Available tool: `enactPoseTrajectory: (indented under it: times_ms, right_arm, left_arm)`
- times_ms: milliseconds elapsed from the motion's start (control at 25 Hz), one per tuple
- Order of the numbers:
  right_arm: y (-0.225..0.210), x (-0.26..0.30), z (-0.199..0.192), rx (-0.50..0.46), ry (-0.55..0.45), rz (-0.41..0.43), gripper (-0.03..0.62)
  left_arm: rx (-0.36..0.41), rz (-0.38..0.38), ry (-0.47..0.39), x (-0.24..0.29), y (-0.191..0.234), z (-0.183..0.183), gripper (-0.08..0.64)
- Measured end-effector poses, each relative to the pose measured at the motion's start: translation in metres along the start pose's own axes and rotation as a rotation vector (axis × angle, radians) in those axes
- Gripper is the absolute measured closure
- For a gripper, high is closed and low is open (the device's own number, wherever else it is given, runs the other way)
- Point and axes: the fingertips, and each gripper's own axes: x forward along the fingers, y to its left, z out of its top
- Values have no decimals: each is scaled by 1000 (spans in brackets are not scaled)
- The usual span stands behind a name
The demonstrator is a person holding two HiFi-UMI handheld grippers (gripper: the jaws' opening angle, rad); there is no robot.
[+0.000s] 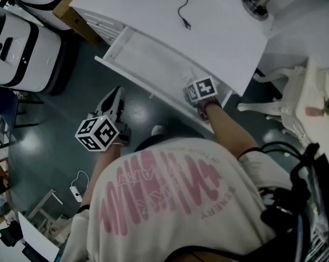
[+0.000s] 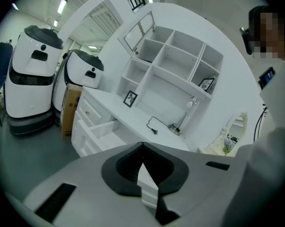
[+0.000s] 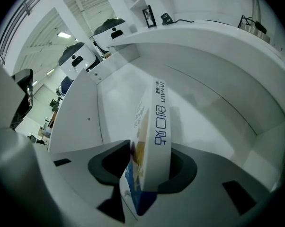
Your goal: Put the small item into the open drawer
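- Nearly done: small box (image 3: 156, 122) down inside the open drawer (image 3: 81, 112), on edge between the loosely parted jaws of the right gripper (image 3: 151, 148), seemingly not pinched.
- Left to do: draw the jaws clear of the box.
- Left gripper (image 2: 142, 145): pressed together, empty, outside the drawer.
- Box's bottom edge cut off; contact with the drawer floor unclear.

head view dim, bluish; other views brighter under ceiling strips (image 2: 62, 5); fisheye edges dark, perhaps blurred.

left gripper (image 2: 142, 145): jaws together, empty | beyond: white desk (image 2: 133, 113), drawer (image 2: 103, 127) open | cardboard box (image 2: 70, 107) beside desk
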Motion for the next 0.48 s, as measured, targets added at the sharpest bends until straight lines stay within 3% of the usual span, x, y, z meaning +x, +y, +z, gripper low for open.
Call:
enactPoseTrajectory:
  times_ms: [480]
  right_arm:
    - [-7,3,-6,8,2,-19,351]
  left_arm:
    - [-9,51,-5,-12,6,-6,531]
